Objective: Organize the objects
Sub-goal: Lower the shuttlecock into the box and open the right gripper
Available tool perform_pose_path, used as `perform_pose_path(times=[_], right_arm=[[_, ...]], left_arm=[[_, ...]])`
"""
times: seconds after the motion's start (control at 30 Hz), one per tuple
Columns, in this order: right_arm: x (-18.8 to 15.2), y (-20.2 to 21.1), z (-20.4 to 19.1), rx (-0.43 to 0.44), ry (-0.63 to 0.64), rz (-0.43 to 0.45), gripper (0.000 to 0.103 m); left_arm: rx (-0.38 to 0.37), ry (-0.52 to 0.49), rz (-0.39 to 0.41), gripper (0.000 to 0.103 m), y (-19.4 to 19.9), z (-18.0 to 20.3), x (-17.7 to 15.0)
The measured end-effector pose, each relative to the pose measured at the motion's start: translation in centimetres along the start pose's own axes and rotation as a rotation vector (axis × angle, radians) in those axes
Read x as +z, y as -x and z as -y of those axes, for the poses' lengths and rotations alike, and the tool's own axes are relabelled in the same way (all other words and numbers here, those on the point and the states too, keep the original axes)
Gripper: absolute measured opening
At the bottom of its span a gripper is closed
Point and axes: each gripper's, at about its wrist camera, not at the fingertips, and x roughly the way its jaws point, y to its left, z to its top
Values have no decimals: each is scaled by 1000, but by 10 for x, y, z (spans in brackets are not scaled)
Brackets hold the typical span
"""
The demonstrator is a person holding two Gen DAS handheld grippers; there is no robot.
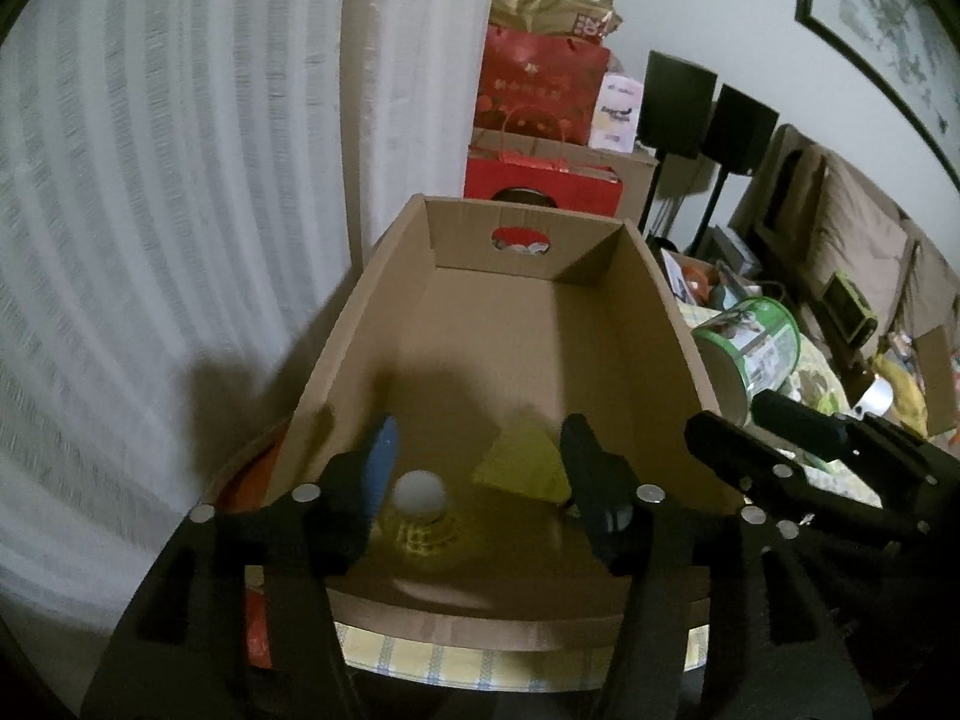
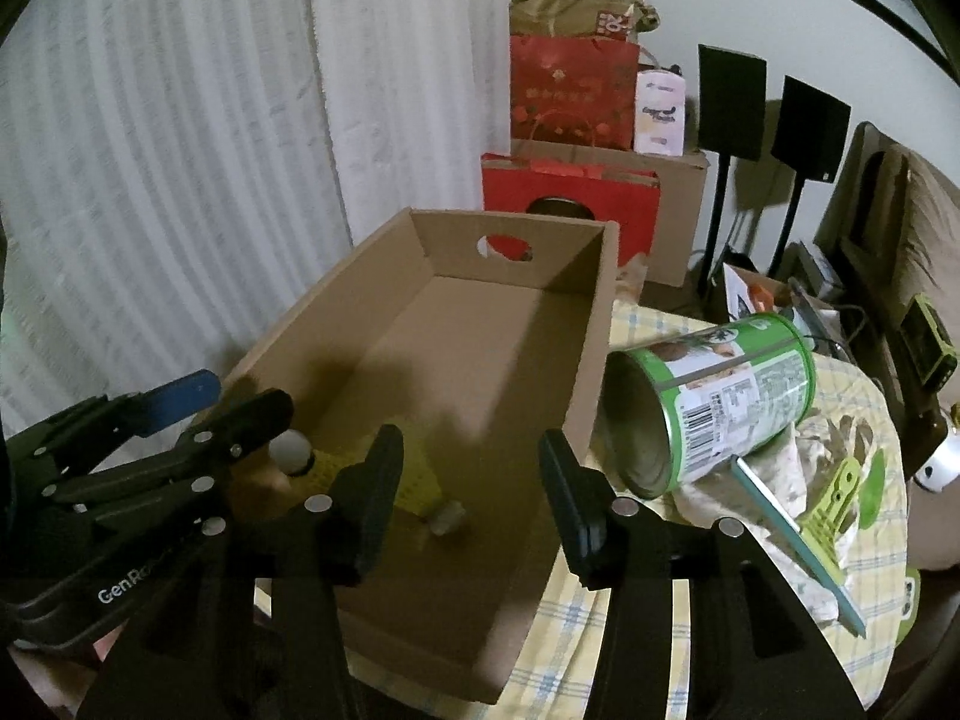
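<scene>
An open cardboard box (image 1: pixel 606 324) (image 2: pixel 576 360) stands on the table. Two yellow shuttlecocks lie at its near end: one with a white cork (image 1: pixel 420 495) (image 2: pixel 291 450), another (image 1: pixel 522 462) (image 2: pixel 444 516) beside it. My left gripper (image 1: pixel 477 480) is open above them, with nothing between its fingers; it also shows in the right wrist view (image 2: pixel 234 405). My right gripper (image 2: pixel 471 480) is open and empty over the box's near right part; it shows at the right of the left wrist view (image 1: pixel 762 426).
A green can (image 2: pixel 720 396) (image 1: pixel 750 348) lies on its side on the checked tablecloth (image 2: pixel 780 540) right of the box. A green clip (image 2: pixel 840 498) and a teal stick (image 2: pixel 798 540) lie near it. Red bags (image 2: pixel 570 96) and white curtains (image 2: pixel 150 150) stand behind.
</scene>
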Motion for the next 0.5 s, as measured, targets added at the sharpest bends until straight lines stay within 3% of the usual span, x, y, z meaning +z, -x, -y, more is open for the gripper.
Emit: perform_pose_path(times=[0.1, 0.27, 0.5], right_arm=[[0, 4, 5, -15, -8, 11, 55], [0, 13, 15, -75, -12, 42, 74], [2, 28, 32, -143, -22, 79, 83]], left_arm=[[6, 1, 4, 65, 1, -1, 1], [16, 5, 16, 76, 3, -1, 2], [16, -7, 24, 90, 4, 6, 4]])
